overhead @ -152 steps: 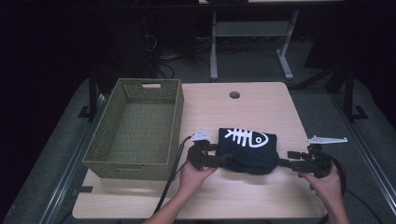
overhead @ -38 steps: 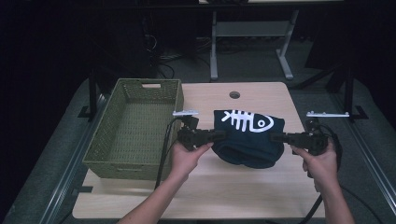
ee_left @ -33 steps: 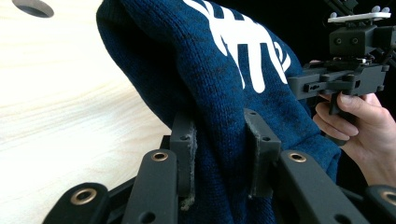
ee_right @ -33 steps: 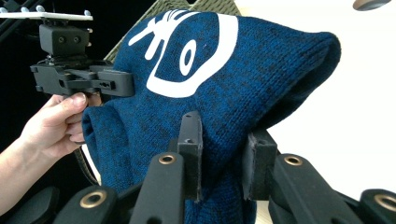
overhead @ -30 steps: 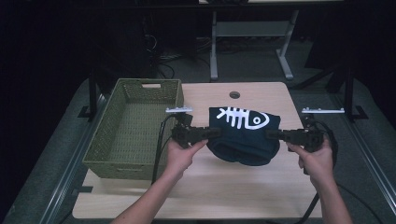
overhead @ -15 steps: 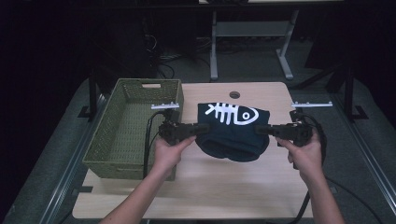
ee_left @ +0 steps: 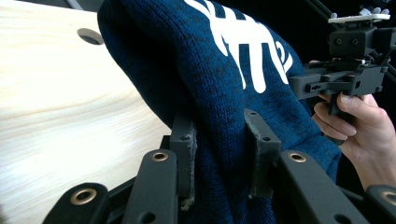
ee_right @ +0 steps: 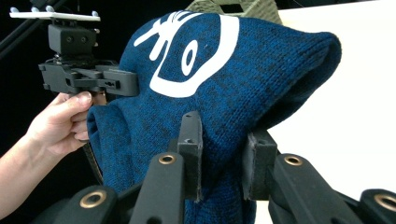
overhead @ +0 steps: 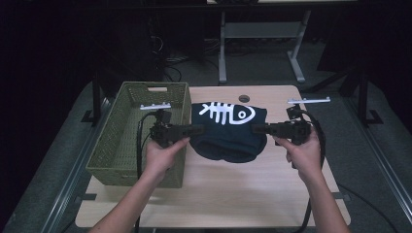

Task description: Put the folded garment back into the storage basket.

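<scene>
A folded dark blue knit sweater (overhead: 228, 133) with a white fish-skeleton print hangs in the air above the table between the two grippers. My left gripper (overhead: 197, 129) is shut on the sweater's left edge, beside the basket's right wall. My right gripper (overhead: 258, 129) is shut on its right edge. In the left gripper view the knit (ee_left: 219, 121) is pinched between the pads, with the other gripper (ee_left: 345, 77) beyond it. In the right gripper view the sweater (ee_right: 219, 93) bulges up from the jaws, and the other hand's gripper (ee_right: 88, 77) holds its far side.
An olive woven basket (overhead: 121, 141) stands at the table's left side. The light wooden table (overhead: 233, 194) has a round cable hole (overhead: 244, 98) near its far edge. A metal stand (overhead: 262, 34) and dark floor lie beyond the table.
Both grippers have carried the sweater up and to the left, toward the basket. It was lying on the table five seconds ago.
</scene>
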A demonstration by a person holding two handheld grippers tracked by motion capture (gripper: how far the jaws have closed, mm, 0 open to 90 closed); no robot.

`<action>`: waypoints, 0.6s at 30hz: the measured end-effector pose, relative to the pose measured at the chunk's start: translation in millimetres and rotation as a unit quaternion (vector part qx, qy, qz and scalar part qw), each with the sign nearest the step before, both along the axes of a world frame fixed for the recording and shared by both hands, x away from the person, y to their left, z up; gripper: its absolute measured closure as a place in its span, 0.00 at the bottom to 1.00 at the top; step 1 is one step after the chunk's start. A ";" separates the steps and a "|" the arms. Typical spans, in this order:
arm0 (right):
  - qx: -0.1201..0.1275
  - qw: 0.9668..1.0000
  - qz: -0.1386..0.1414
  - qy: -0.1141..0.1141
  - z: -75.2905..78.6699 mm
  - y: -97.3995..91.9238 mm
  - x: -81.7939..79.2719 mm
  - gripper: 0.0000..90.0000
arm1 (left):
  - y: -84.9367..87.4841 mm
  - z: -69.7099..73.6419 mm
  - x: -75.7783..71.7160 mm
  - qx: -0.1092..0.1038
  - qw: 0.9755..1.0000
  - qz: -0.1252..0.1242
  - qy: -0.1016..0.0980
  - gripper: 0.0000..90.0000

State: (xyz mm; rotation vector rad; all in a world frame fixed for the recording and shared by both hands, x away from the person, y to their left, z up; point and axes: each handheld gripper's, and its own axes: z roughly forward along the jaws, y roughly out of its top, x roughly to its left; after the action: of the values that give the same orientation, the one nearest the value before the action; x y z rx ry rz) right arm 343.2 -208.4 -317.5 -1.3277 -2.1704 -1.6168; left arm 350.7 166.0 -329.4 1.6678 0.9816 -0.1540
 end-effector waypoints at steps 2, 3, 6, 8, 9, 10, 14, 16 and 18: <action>0.002 1.000 0.005 -0.001 0.6 6.2 2.6 0.81 | 4.9 1.0 0.7 0.001 1.000 0.003 -0.001 0.77; 0.003 1.000 0.005 0.001 0.5 8.1 3.4 0.81 | 7.7 1.7 1.0 0.003 1.000 0.004 -0.002 0.77; 0.006 1.000 0.011 0.004 0.2 15.0 6.6 0.81 | 14.5 3.1 1.6 0.005 1.000 0.007 -0.001 0.77; 0.006 1.000 0.015 0.004 0.7 19.3 8.3 0.81 | 18.5 4.1 1.7 0.005 1.000 0.009 -0.001 0.77; 0.005 1.000 0.016 0.004 1.1 21.3 9.1 0.81 | 20.7 4.7 1.7 0.002 1.000 0.012 -0.001 0.77; 0.006 1.000 0.017 0.004 2.1 23.8 10.1 0.81 | 22.5 4.8 2.1 0.002 1.000 0.012 -0.002 0.77; 0.006 1.000 0.020 0.000 3.9 30.4 13.2 0.81 | 29.7 5.6 2.9 0.000 1.000 0.018 0.000 0.77; 0.006 1.000 0.021 0.002 4.6 34.3 14.6 0.81 | 33.6 6.0 3.2 -0.001 1.000 0.021 0.001 0.77; 0.006 1.000 0.024 -0.002 4.9 38.5 16.2 0.81 | 38.1 6.4 2.7 -0.001 1.000 0.023 0.000 0.77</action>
State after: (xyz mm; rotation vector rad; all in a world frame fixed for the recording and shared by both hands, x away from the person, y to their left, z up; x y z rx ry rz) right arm 359.4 -169.9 -312.6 -1.2603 -2.1738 -1.6151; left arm 353.4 204.1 -323.0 1.6426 1.0197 -0.1242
